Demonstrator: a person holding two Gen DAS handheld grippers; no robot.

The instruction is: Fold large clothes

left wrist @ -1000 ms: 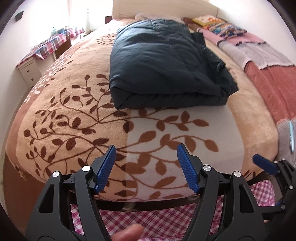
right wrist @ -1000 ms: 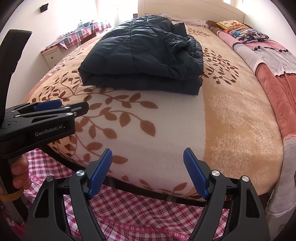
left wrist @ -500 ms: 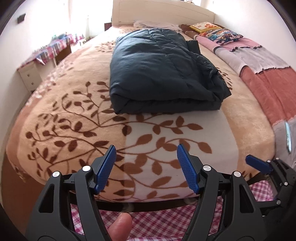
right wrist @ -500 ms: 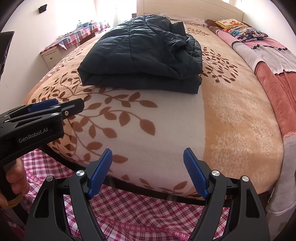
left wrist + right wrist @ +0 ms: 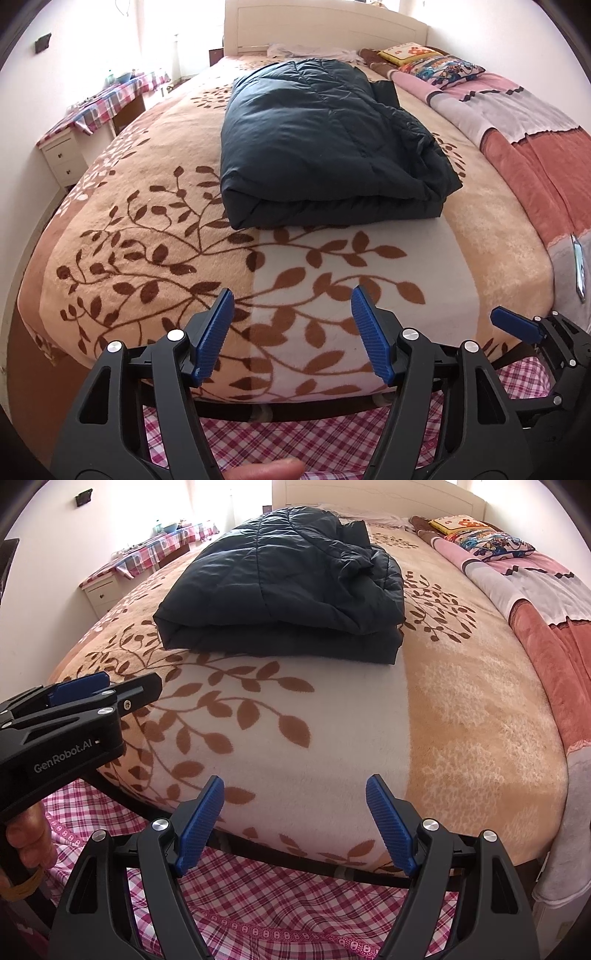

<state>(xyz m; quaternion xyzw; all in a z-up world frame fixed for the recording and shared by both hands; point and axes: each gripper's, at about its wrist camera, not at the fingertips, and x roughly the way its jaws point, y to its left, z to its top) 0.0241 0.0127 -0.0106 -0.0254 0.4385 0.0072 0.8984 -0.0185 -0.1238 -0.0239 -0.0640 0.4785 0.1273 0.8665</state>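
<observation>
Navy puffer jacket (image 5: 325, 147) folded on leaf-print blanket (image 5: 147, 229). My left gripper (image 5: 291, 332) and right gripper (image 5: 294, 821) wide open, empty, near bed's foot, probably clear of blanket.

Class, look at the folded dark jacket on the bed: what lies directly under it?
The folded dark jacket rests on the leaf-patterned blanket, which shows all around it. Whatever lies beneath its middle is covered.

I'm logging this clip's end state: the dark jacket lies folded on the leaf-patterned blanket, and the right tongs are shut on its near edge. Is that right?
Not quite. The dark jacket does lie folded on the leaf-patterned blanket, but the right tongs are open and hold nothing; they hang near the foot of the bed, apart from the jacket. The right wrist view shows this.
</observation>
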